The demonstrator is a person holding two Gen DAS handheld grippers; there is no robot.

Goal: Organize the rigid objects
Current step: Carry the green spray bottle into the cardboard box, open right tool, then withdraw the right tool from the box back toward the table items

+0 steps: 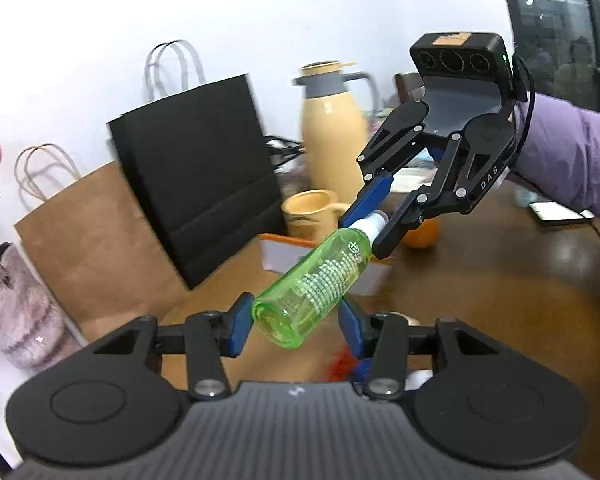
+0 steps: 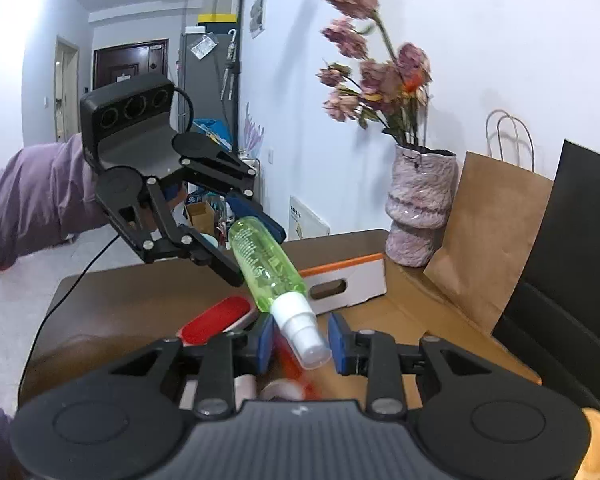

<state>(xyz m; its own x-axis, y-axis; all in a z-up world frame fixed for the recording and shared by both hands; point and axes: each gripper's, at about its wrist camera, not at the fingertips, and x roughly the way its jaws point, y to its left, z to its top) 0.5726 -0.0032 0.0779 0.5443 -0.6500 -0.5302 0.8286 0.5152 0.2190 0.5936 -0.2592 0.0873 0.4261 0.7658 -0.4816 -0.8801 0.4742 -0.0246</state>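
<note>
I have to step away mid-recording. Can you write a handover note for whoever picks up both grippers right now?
Left gripper: shut on the base of the green bottle.
Right gripper: shut on its white cap end.
Bottle: in the air above the table, tilted, spanning both grippers.
Done: bottle lifted.
Left: release one gripper and put the bottle away, probably in the white box. A red item lies on the table.

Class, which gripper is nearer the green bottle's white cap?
Right. The right gripper has its fingers on either side of the white cap; the left gripper sits at the green bottle base, the opposite end.
</note>
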